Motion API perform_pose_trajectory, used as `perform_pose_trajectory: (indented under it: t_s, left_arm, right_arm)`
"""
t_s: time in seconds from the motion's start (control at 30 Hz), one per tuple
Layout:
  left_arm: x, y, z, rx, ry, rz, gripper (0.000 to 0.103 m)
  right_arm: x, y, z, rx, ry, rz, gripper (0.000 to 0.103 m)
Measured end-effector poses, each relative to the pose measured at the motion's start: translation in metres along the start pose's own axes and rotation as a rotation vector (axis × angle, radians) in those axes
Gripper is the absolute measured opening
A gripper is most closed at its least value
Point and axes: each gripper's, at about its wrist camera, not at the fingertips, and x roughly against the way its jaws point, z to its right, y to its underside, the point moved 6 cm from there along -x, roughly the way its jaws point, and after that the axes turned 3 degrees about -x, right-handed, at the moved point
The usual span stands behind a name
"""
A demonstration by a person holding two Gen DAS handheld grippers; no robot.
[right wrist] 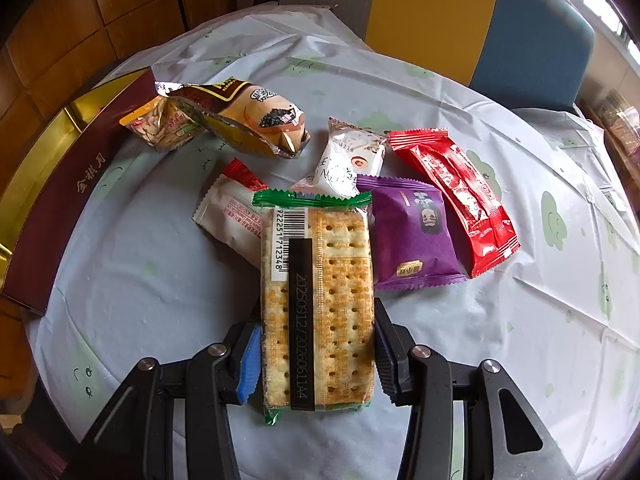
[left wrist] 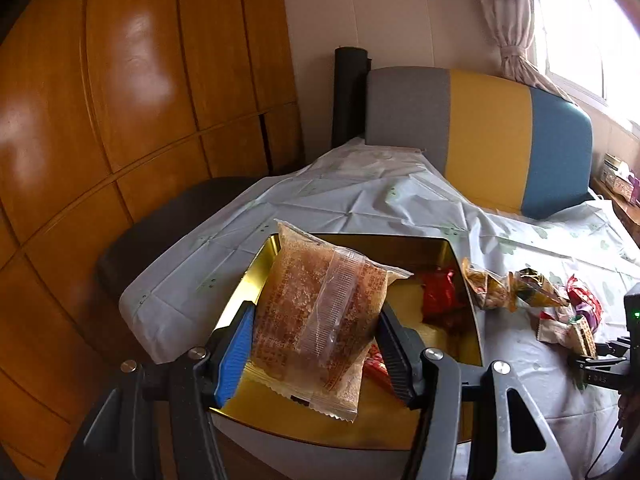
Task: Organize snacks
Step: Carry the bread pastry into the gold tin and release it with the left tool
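Left hand-held gripper (left wrist: 316, 344) tilted down clamping brown snack packet (left wrist: 320, 320), over gold tin (left wrist: 460, 252)

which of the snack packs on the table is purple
The square purple pack, lying flat between the cracker pack held in the right claw and the long red pack. No other wrapper there is purple.

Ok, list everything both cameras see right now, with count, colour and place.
brown snack packet: 1, clear-brown, in left grip above tin
gold tin: 1, gold inside, maroon outside, table's left
red packets in tin: at least 2, red
cracker pack: 1, green-ended, in right grip
loose packets: 7, mixed colours, on table
tablecloth: 1, pale, patterned
chair: 1, grey-yellow-blue, behind table
left hand-held gripper: shut on packet
right hand-held gripper: shut on pack
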Motion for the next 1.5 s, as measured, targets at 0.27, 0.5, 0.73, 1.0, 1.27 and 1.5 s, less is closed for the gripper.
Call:
perform_pose_trajectory:
  t_s: [0.27, 0.5, 0.73, 1.0, 1.27, 1.5]
  left_arm:
    - [-0.004, 0.004, -0.002, 0.004, -0.01, -0.01, 0.06]
    - [-0.03, 0.009, 0.006, 0.016, 0.029, -0.077, 0.06]
    - [-0.094, 0.022, 0.029, 0.094, 0.175, -0.272, 0.06]
    - [-0.137, 0.014, 0.063, 0.156, 0.322, -0.382, 0.06]
    - [-0.138, 0.022, 0.072, 0.116, 0.287, -0.377, 0.068]
    - [-0.107, 0.015, 0.051, 0.096, 0.187, -0.3, 0.068]
  right_arm:
    - [0.0, 0.002, -0.001, -0.005, 0.003, 0.004, 0.048]
    - [0.0, 0.0, -0.004, 0.0, 0.014, -0.003, 0.048]
    - [-0.001, -0.004, -0.005, 0.002, 0.017, -0.009, 0.048]
    - [-0.002, -0.007, -0.004, 0.008, 0.017, -0.017, 0.048]
    - [-0.003, -0.007, -0.005, 0.016, 0.02, -0.017, 0.047]
    - [-0.002, -0.004, -0.004, 0.023, 0.024, -0.009, 0.047]
